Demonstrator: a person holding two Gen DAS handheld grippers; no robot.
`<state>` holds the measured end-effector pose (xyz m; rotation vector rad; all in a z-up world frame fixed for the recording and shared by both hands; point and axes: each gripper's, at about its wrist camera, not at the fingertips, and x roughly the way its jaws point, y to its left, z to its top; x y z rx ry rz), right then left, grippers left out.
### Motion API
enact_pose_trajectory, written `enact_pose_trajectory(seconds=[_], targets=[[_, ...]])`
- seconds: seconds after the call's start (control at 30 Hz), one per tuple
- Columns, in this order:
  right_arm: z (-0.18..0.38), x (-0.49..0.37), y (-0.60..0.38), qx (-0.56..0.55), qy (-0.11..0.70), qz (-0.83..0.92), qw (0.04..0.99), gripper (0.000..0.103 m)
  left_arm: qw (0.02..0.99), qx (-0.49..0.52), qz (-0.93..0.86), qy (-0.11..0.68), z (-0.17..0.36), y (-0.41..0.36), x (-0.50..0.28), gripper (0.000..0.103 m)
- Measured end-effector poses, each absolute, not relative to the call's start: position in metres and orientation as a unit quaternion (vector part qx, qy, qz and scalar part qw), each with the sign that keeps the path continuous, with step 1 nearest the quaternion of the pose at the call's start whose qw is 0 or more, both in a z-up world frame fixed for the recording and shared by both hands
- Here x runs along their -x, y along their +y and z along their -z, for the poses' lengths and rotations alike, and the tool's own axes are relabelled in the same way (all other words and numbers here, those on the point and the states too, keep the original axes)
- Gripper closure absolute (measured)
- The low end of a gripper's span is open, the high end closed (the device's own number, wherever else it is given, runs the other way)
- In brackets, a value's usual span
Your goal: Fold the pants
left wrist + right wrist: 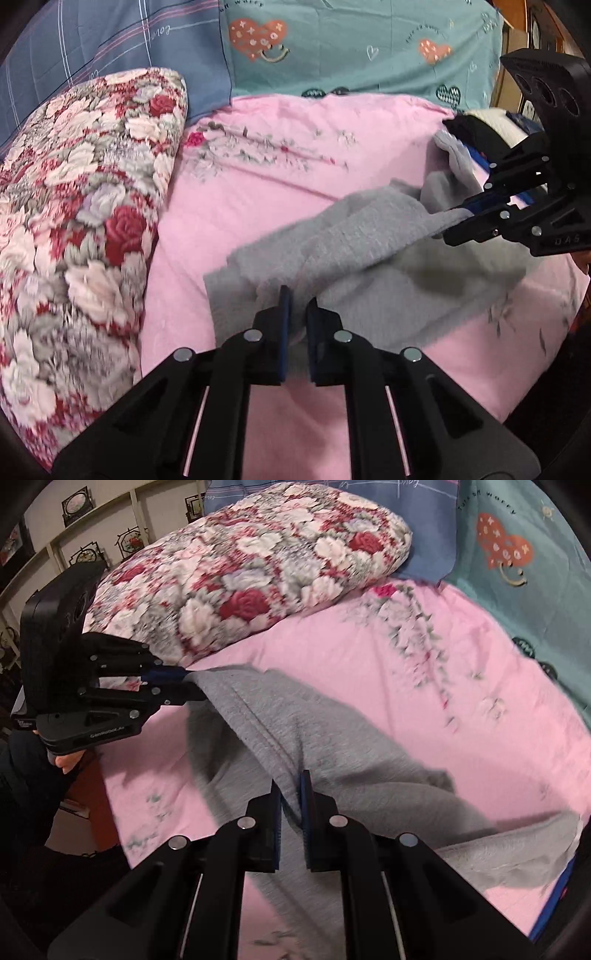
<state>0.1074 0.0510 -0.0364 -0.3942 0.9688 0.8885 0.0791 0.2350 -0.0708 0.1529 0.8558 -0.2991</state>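
Grey pants (pixel 354 251) lie partly lifted over a pink bedsheet (pixel 258 192). My left gripper (pixel 297 299) is shut on one edge of the pants near the bottom of the left wrist view. My right gripper (pixel 448 223) is shut on another edge at the right and holds it above the sheet. In the right wrist view the pants (pixel 280 720) stretch as a raised fold from my right gripper (pixel 290 786) at the bottom to my left gripper (pixel 197 686) at the left. Part of the pants hangs in loose folds at the lower right.
A floral quilt (pixel 85 206) lies rolled along the left of the bed. Blue and teal pillows (pixel 351 44) are at the head. A pile of folded clothes (pixel 487 125) sits at the far right. The bed edge and dark floor (pixel 74 812) are at the left in the right wrist view.
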Motion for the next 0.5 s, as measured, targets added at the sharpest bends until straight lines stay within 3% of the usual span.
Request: enact_pose_trajectory(seconds=[0.3,0.4,0.43,0.47,0.5], targets=[[0.127,-0.079,0.082,0.199,0.518,-0.382,0.739,0.093,0.855,-0.078,0.165,0.485,0.115,0.245,-0.07,0.089],[0.129,-0.083,0.079,0.177,0.521,-0.389,0.739,0.092,0.857,-0.048,0.179,0.482,0.11,0.254,-0.062,0.087],[0.127,-0.086,0.077,0.167,0.525,-0.394,0.736,0.092,0.856,-0.037,0.181,0.483,0.108,0.257,-0.058,0.081],[0.127,-0.088,0.074,0.157,0.528,-0.394,0.735,0.092,0.857,-0.023,0.182,0.481,0.104,0.261,-0.054,0.051],[0.128,-0.089,0.072,0.148,0.533,-0.394,0.734,0.092,0.863,-0.016,0.177,0.473,0.099,0.264,-0.049,0.027]])
